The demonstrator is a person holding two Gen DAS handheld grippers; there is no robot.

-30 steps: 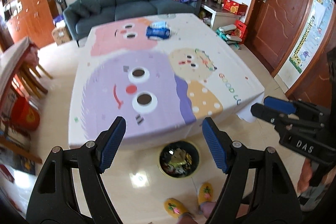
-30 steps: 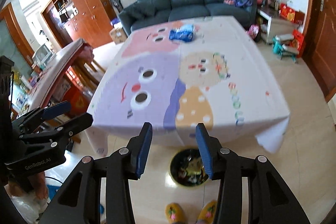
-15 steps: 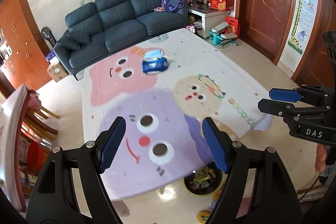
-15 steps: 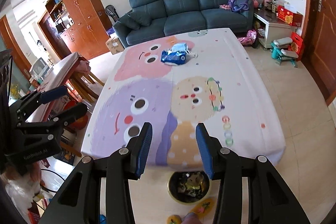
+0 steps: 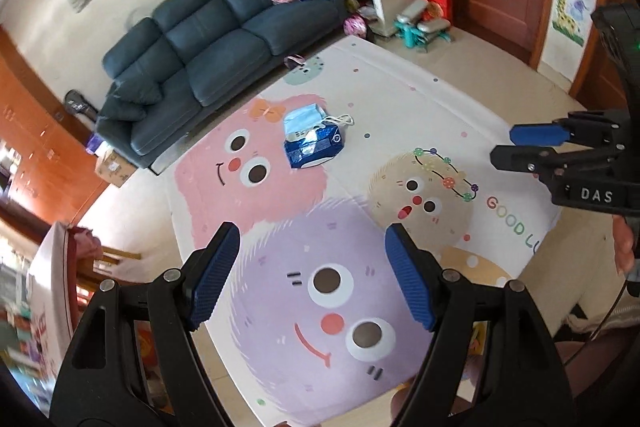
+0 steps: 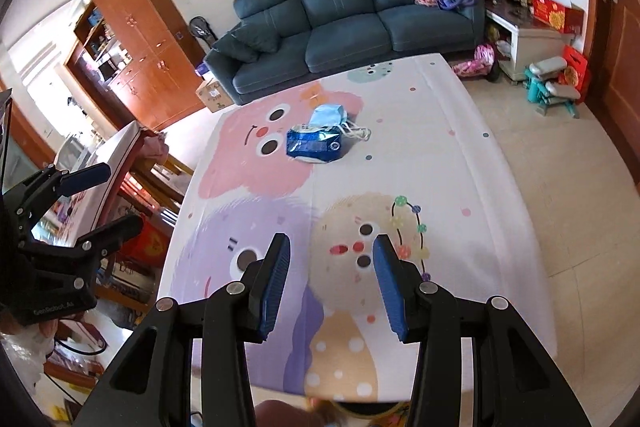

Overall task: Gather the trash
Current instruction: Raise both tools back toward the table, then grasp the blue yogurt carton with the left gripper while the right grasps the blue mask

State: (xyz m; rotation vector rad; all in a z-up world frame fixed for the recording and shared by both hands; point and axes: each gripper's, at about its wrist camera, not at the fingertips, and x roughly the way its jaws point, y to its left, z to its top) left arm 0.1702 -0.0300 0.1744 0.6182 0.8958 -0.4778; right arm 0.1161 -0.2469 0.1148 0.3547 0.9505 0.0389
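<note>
Both tongs, left (image 5: 312, 277) & right (image 6: 330, 277), agape, empty, level.

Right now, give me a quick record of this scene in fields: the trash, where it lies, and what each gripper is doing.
trash: blue wrapper with a light blue face mask lying against it on its sofa side
location: far part of the table, on the pink cartoon face
left gripper: open, empty, over the purple face
right gripper: open, empty, over the near part of the table
contact: neither gripper touches the trash
background: dark sofa beyond the table
</note>
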